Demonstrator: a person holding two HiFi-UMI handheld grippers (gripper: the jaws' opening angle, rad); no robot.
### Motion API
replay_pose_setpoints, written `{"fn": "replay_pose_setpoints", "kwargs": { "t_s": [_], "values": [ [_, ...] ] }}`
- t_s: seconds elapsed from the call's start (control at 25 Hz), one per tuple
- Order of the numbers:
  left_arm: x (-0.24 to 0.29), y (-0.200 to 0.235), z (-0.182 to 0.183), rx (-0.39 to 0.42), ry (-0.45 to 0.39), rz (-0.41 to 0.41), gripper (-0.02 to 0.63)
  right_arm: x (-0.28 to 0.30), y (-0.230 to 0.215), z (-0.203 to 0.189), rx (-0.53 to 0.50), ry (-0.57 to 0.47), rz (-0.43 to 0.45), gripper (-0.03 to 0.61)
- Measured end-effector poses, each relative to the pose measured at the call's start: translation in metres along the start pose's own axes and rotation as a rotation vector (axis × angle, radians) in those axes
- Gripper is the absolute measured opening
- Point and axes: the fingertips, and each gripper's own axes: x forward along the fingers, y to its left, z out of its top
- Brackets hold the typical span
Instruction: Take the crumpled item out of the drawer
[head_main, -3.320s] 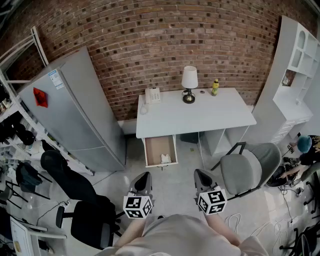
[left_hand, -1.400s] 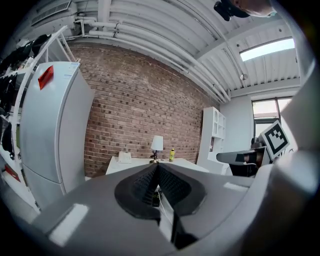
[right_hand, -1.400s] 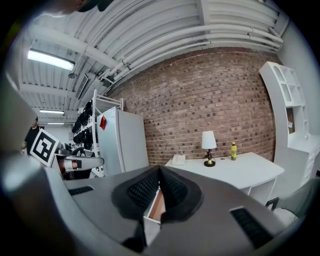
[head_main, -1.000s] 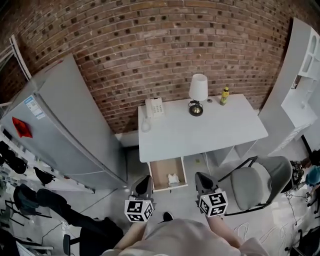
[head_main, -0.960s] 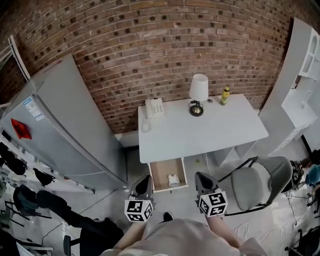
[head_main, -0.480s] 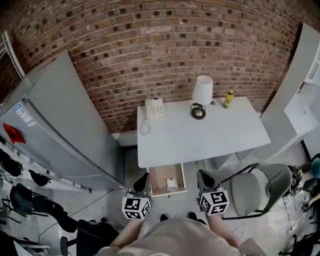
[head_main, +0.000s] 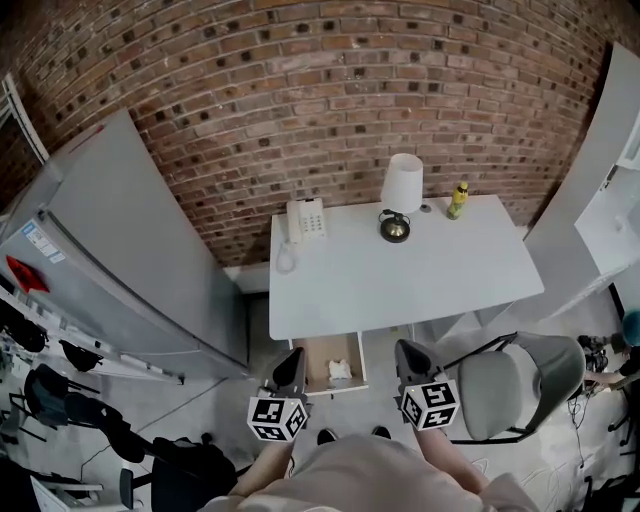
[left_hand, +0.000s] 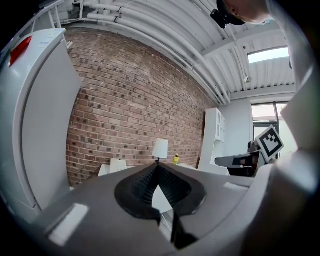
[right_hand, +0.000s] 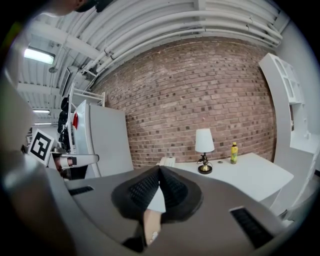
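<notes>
Under the bench (head_main: 400, 280) edge, the open drawer (head_main: 317, 357) with the crumpled item (head_main: 340, 371) sits closer than a second ago, so left tongs (head_main: 294, 356) and right tongs (head_main: 403, 350), both pressed together and empty, look nearly within reach.

Head view looks steeply down at the desk (head_main: 420, 290); both gripper views face its lamp (head_main: 402, 185).

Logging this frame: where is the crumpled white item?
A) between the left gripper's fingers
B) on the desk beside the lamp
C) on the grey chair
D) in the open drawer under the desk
D: the head view shows the crumpled item lying inside the open drawer below the desk edge.
</notes>
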Motion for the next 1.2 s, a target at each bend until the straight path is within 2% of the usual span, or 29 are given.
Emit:
{"fn": "replay_pose_setpoints", "kwargs": {
  "t_s": [0.6, 1.2],
  "values": [
    [0.007, -0.015, -0.026, -0.002, 0.067, 0.002, 0.009, -0.006, -0.006, -0.022, 0.023, 0.035, 0.042, 0.008],
    [0.000, 0.005, -0.071, -0.028, 0.138, 0.038, 0.008, 0.016, 0.002, -0.068, 0.034, 0.115, 0.078, 0.008]
  ]
}}
